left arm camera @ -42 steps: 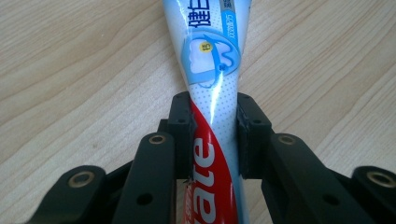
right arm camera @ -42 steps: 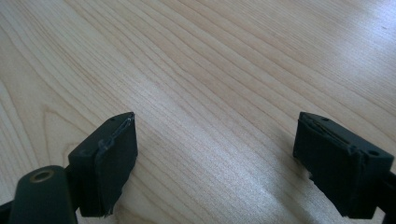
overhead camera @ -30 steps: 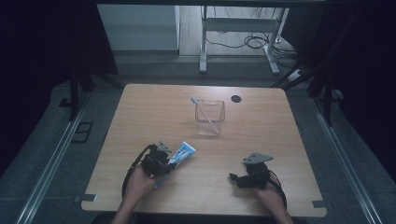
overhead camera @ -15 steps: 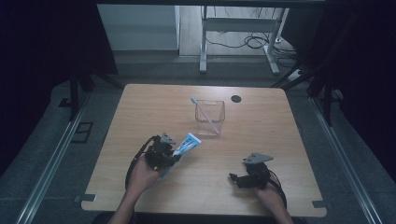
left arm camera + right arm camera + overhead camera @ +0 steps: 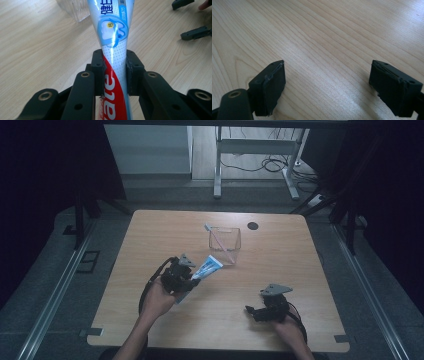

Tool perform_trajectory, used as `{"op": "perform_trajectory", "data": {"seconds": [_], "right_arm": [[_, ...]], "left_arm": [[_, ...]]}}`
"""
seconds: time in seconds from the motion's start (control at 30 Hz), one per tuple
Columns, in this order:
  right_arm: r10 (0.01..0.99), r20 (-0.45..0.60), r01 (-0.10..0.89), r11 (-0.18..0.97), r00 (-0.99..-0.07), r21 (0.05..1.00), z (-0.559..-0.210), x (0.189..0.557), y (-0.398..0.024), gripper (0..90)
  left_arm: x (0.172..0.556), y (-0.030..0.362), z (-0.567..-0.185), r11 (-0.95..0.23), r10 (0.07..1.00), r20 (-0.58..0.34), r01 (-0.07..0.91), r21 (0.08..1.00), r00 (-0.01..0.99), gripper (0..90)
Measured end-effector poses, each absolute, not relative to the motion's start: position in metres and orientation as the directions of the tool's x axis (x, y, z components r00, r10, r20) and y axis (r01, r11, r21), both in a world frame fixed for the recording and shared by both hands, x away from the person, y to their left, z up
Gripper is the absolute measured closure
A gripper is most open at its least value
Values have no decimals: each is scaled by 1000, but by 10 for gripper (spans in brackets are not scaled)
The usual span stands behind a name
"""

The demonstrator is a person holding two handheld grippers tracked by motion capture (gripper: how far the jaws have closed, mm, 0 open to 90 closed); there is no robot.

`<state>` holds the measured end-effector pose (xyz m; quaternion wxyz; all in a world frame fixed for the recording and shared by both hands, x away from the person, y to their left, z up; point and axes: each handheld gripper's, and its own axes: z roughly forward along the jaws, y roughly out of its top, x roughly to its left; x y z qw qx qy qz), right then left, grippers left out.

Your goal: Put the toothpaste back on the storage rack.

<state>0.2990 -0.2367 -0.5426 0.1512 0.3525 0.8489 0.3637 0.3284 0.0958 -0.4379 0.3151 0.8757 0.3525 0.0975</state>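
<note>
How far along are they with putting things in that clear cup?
Done: a toothbrush already stands in the clear cup. In hand: the left gripper is shut on the toothpaste tube, close to the cup. Left: getting the tube into the cup. The right gripper rests open.

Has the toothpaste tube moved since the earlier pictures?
Yes. The tube, clamped in the left gripper, has moved up the high view, and its far end now sits close to the clear cup.

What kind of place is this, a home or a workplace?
Probably a lab or test room: a bare wooden table enclosed by dark curtains, with loose cables on the floor beyond, and hand-held grippers in use.
</note>
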Motion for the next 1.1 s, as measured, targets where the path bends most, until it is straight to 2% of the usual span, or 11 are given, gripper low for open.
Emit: {"op": "perform_trajectory", "data": {"seconds": [1.1], "right_arm": [[708,-1,488,487,-706,724,-543,299,-237,135]], "left_arm": [[361,85,-402,-529,663,-48,513,677,747,729]]}}
